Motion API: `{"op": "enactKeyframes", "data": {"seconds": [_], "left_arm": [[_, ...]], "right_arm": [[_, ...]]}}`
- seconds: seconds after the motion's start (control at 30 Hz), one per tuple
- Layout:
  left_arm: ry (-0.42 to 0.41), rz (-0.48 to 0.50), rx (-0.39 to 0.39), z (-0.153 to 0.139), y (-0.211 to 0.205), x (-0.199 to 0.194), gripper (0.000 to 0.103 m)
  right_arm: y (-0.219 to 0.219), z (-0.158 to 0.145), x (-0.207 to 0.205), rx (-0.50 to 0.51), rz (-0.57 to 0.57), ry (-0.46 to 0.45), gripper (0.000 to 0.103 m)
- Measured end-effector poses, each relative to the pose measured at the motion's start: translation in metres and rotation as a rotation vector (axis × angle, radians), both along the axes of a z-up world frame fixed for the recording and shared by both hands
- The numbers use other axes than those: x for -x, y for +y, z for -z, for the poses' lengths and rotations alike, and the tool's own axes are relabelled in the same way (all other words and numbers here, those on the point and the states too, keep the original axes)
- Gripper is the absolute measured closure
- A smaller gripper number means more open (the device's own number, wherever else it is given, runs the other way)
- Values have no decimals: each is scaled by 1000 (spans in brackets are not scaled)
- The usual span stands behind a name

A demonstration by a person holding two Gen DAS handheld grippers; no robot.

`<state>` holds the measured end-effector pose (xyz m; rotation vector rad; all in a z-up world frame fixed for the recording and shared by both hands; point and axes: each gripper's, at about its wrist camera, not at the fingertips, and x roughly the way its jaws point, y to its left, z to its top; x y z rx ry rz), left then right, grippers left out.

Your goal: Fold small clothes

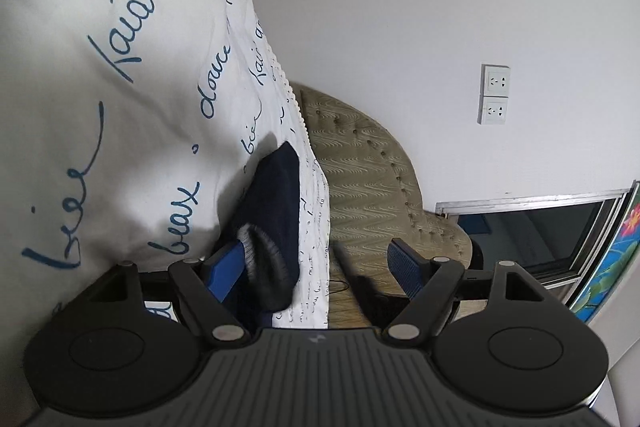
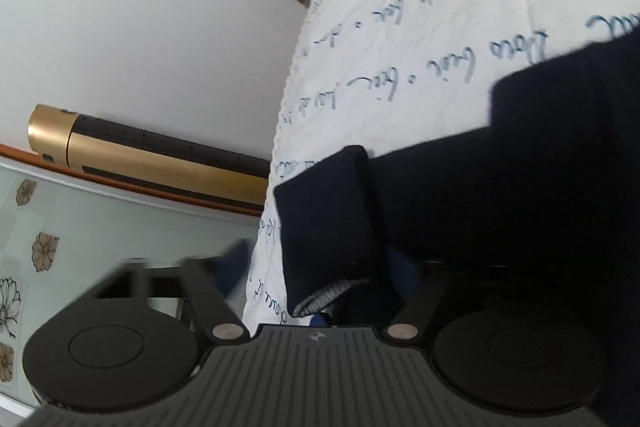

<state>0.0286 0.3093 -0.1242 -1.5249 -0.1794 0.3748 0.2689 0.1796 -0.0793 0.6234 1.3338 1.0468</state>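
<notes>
A dark navy garment (image 2: pixel 520 167) with a grey lining lies on a white quilt (image 2: pixel 400 27) printed with blue script. In the right wrist view its sleeve cuff (image 2: pixel 324 219) sits between the fingers of my right gripper (image 2: pixel 320 263). The blurred left finger (image 2: pixel 236 259) stands apart from the cuff with quilt showing in the gap, and cloth partly hides the other finger. In the left wrist view another navy fold (image 1: pixel 276 219) with grey lining rests beside the left blue pad (image 1: pixel 226 267) of my left gripper (image 1: pixel 316 267). That gripper is wide open, its other pad clear of the cloth.
A beige tufted headboard (image 1: pixel 360 167) stands behind the quilt (image 1: pixel 120 67). The white wall carries sockets (image 1: pixel 494 95) and a gold-and-black tube (image 2: pixel 140 163) runs along it. A window (image 1: pixel 540 235) is at the right. Flower-patterned tiles (image 2: pixel 44 251) lie beside the bed.
</notes>
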Motion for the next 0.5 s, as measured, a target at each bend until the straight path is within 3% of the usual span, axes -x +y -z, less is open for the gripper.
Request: {"op": "enactKeyframes", "data": {"seconds": [0.03, 0.07, 0.2, 0.27, 0.43, 0.5], "left_arm": [[9, -16, -10, -3, -2, 3, 24], [10, -24, -32, -6, -3, 5, 21], [-43, -29, -146, -25, -8, 12, 20], [-74, -10, -167, -29, -9, 11, 19], [-122, 97, -58, -18, -2, 2, 19], [-173, 194, 58, -15, -2, -4, 19]], "right_arm": [[1, 0, 0, -3, -6, 6, 82], [2, -2, 0, -1, -13, 13, 88], [-15, -36, -3, -64, -11, -66, 88], [-34, -64, -9, -103, -13, -116, 88], [-130, -143, -20, -187, -34, -239, 88], [-180, -164, -21, -184, -21, -292, 88]]}}
